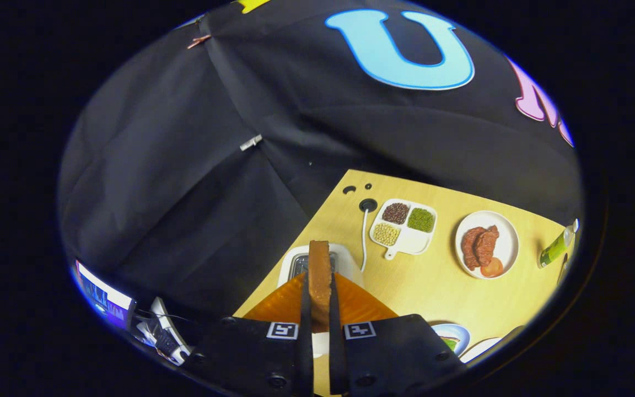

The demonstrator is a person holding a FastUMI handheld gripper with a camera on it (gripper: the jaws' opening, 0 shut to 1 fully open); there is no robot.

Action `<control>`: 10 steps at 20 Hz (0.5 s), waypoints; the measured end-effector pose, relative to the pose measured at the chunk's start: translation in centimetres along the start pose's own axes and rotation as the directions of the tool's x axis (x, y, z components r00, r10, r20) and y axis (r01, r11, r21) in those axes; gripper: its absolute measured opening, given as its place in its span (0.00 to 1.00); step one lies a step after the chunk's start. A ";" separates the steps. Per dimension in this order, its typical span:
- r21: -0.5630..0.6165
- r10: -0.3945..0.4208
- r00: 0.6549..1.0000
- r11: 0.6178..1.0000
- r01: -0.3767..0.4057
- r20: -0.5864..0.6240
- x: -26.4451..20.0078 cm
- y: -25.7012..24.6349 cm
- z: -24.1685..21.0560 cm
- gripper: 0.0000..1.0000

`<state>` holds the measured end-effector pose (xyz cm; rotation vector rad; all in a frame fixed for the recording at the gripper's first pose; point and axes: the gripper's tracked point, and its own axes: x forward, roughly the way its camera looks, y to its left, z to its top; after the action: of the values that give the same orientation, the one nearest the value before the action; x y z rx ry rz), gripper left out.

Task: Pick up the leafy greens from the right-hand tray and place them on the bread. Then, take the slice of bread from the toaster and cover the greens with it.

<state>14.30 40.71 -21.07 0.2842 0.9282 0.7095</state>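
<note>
The jaws pinch the bread slice (319, 273) edge-on above the toaster (317, 263); light and crumbly, it wants a gentle squeeze.

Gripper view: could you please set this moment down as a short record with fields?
hand-held gripper: shut on the bread slice, both fingers pressing its faces
bread slice: held on edge between the fingers, lifted above the toaster
toaster: white, just beyond the fingers, its cord running to a hole in the table
divided tray: white, beyond the toaster, with dark, green and pale beans in three compartments
plate: white, beside the tray, with meat pieces and a tomato slice
bottle: green, lying past the plate
table: light wood
</note>
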 end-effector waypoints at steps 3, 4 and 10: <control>0.014 -0.021 0.998 1.000 0.020 0.057 -3.6 -2.7 1.4 0.16; 0.023 -0.031 0.997 0.999 0.030 0.074 -4.9 -3.6 1.4 0.16; 0.109 -0.131 0.985 0.987 0.119 0.113 -10.5 -9.9 -1.8 0.16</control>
<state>12.98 26.22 -20.63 0.3514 0.8610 0.5243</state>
